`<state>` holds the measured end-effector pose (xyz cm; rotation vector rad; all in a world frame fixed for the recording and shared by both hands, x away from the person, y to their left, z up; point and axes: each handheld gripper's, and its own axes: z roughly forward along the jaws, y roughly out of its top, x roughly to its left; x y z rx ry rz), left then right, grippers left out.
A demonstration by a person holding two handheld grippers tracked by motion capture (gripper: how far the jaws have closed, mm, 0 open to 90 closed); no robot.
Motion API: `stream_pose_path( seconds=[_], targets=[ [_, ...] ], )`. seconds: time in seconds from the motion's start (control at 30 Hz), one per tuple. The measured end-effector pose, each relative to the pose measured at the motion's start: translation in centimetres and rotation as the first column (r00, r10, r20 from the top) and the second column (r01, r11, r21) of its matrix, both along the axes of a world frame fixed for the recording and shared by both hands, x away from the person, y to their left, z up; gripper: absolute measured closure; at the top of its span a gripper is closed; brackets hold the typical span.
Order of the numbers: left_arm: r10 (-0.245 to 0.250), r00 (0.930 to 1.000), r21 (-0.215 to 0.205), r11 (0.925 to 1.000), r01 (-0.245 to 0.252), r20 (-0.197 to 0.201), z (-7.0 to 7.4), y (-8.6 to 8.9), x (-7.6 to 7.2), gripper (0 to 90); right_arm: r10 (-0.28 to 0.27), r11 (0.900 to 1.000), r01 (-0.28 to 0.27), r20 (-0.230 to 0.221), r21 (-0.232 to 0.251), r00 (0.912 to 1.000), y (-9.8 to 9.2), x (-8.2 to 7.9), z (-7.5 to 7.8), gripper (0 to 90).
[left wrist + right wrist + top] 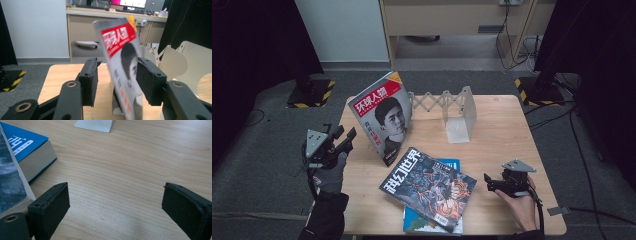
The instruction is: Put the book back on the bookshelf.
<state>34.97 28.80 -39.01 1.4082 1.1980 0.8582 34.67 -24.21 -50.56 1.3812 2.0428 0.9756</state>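
Observation:
A magazine with a red banner and a portrait cover [384, 117] stands upright at the back left of the wooden table [502, 130], leaning against a white expandable book rack [459, 117]. My left gripper [346, 136] hovers just left of it, jaws apart and not touching it. In the left gripper view the magazine [122, 67] appears beyond the gap of the left gripper [117, 75]. A dark illustrated magazine [429, 187] lies flat on a blue book [422, 222] at the front. My right gripper [488, 183] rests open to their right, empty [115, 202].
The rack's white end plate [185, 62] stands behind the upright magazine, and its base [95, 125] lies ahead of the right gripper. The blue book [27, 147] and dark magazine [8, 187] lie to the right gripper's left. Bare wood [120, 175] stretches between them.

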Motion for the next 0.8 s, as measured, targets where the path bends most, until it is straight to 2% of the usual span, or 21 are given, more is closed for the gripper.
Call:
stream_pose_path(
  seconds=[0.2, 0.37, 0.53, 0.6, 0.7, 0.73, 0.8],
  targets=[
    [-0.024, 0.9986, -0.024, 0.9994, 0.023, -0.047, -1.2, 0.4, -1.2, 50.1, 0.002, 1.0, -0.002, 0.003, 0.007, 1.0, 0.1, -0.1, 0.2, 8.1],
    [-0.069, 0.9926, -0.037, 0.9971, 0.066, -0.099, -2.8, -0.1, -2.5, 48.0, 0.016, 1.0, -0.016, 0.018, 0.025, 0.9997, 0.4, -0.3, 0.7, 8.1],
    [-0.136, 0.9767, -0.038, 0.9905, 0.132, -0.165, -4.8, -1.5, -3.4, 45.4, 0.03, 0.998, -0.032, 0.046, 0.06, 0.9985, 0.9, -0.5, 1.5, 8.3],
    [-0.162, 0.9675, -0.061, 0.9864, 0.152, -0.194, -5.7, -1.9, -3.6, 44.8, 0.038, 0.996, -0.041, 0.044, 0.076, 0.9983, 1.2, -0.6, 1.7, 8.4],
    [-0.187, 0.9525, -0.068, 0.9822, 0.176, -0.241, -6.9, -2.3, -3.9, 43.7, 0.058, 0.994, -0.062, 0.039, 0.09, 0.9975, 1.7, -0.8, 1.9, 8.4],
    [-0.193, 0.9498, -0.075, 0.9808, 0.18, -0.246, -7.2, -2.4, -4.0, 42.7, 0.072, 0.993, -0.076, 0.04, 0.093, 0.9966, 2.0, -0.8, 1.9, 8.4],
    [-0.212, 0.9399, -0.085, 0.9769, 0.196, -0.268, -7.8, -2.8, -4.2, 41.8, 0.078, 0.992, -0.082, 0.037, 0.096, 0.9962, 2.2, -0.8, 2.0, 8.3]
  ],
)
